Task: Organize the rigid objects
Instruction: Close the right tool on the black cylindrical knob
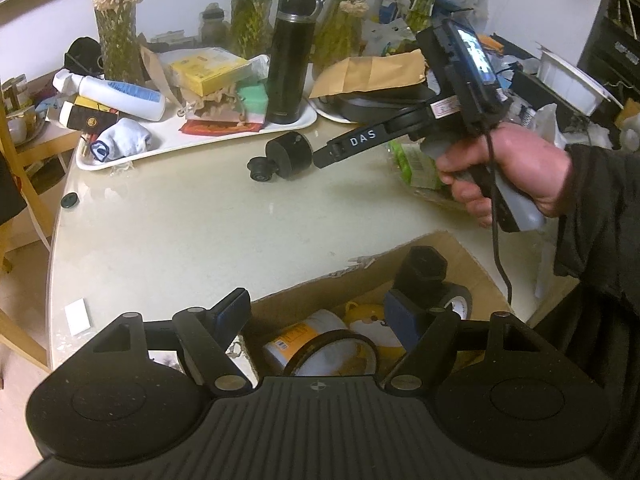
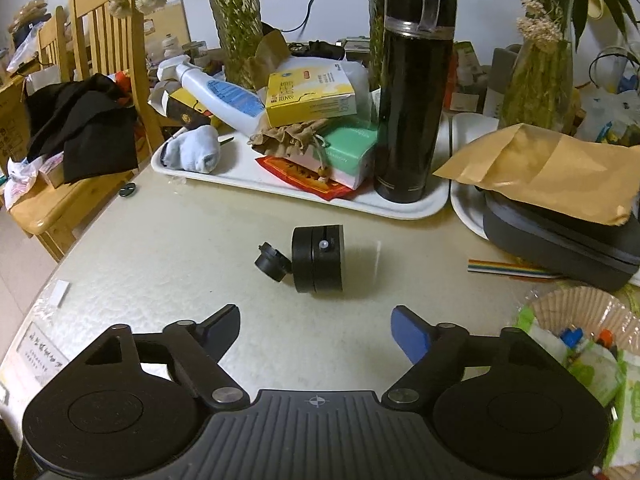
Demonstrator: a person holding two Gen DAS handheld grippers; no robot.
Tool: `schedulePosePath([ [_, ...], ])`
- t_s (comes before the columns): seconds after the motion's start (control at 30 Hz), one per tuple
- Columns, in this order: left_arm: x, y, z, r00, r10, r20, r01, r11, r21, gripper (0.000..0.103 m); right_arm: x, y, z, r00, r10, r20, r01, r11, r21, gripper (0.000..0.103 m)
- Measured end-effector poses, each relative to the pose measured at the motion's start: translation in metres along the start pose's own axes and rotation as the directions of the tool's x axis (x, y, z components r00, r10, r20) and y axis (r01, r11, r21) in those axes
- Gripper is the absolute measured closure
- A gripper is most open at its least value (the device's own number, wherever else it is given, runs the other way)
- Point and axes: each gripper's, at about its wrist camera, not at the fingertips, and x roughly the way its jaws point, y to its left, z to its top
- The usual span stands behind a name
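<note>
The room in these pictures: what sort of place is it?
Most likely a lived-in home dining area: wooden chairs stand at a pale table, with glass vases of plants and a cluttered tray holding a flask and household items.

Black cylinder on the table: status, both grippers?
Right gripper open, empty, short of black cylinder. Left gripper open over cardboard box. Cylinder lies alone on table; path clear.

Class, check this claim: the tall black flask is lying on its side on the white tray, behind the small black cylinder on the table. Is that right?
Not quite. The black flask stands upright on the white tray, as the right wrist view shows. It is indeed behind the small black cylinder on the table.
</note>
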Motion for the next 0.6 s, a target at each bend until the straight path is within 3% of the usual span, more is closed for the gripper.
schedulePosePath([
  [0.33, 0.005, 0.013, -0.002, 1.0, 0.0, 0.0, 0.0, 1.0, -0.018, 0.03, 0.03, 0.006, 0.017, 1.0, 0.0, -0.011, 0.0, 1.0, -0.006, 0.027],
  [0.6, 0.008, 0.021, -0.006, 1.0, -0.01, -0.004, 0.01, 0.999, -0.036, 0.03, 0.056, 0.0, 0.025, 0.999, -0.027, -0.036, 0.028, 0.999, 0.037, 0.038],
])
